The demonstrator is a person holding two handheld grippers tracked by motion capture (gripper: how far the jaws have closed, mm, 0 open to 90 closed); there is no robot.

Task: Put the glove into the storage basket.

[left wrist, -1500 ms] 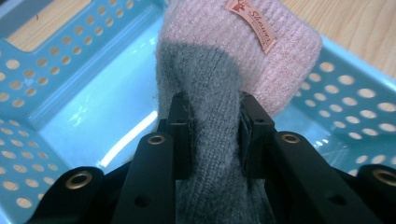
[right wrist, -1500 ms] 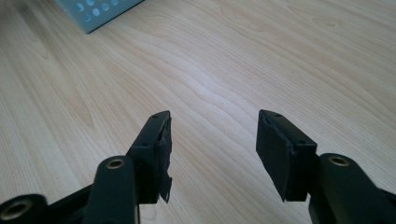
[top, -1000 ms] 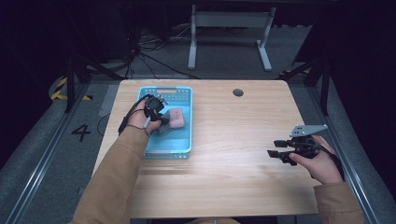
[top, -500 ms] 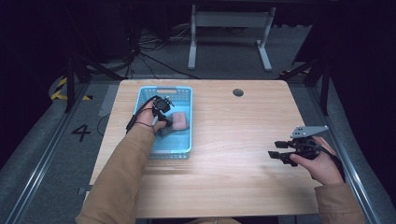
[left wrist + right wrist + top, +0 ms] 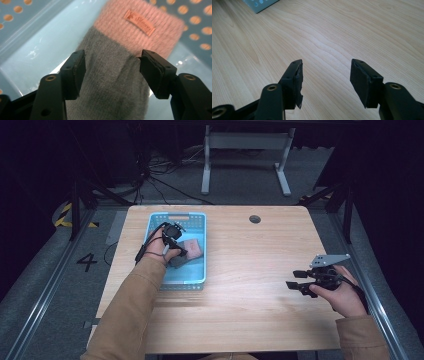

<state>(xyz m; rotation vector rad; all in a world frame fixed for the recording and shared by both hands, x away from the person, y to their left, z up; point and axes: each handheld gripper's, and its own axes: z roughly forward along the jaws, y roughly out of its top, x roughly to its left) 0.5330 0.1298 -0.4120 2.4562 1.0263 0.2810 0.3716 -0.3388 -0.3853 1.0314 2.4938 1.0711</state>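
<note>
In the blue basket [image 5: 197, 220] at the left, the sock [image 5: 112, 75] (grey with a pink cuff) is seen lying on the floor of it. The left gripper [image 5: 112, 72] is held low over it; its fingers have just been opening and stand apart around the sock, so a fold could be snagged if it is lifted carelessly. At the right, the right gripper [image 5: 300, 287] is held level above the surface [image 5: 337, 32], fingers apart, empty.

dark room — wooden table [image 5: 240, 270], grey floor [image 5: 50, 285]

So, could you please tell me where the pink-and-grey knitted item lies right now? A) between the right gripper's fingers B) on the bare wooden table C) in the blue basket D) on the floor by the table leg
C: the knitted item lies on the floor of the blue basket, between the left gripper's parted fingers.
</note>
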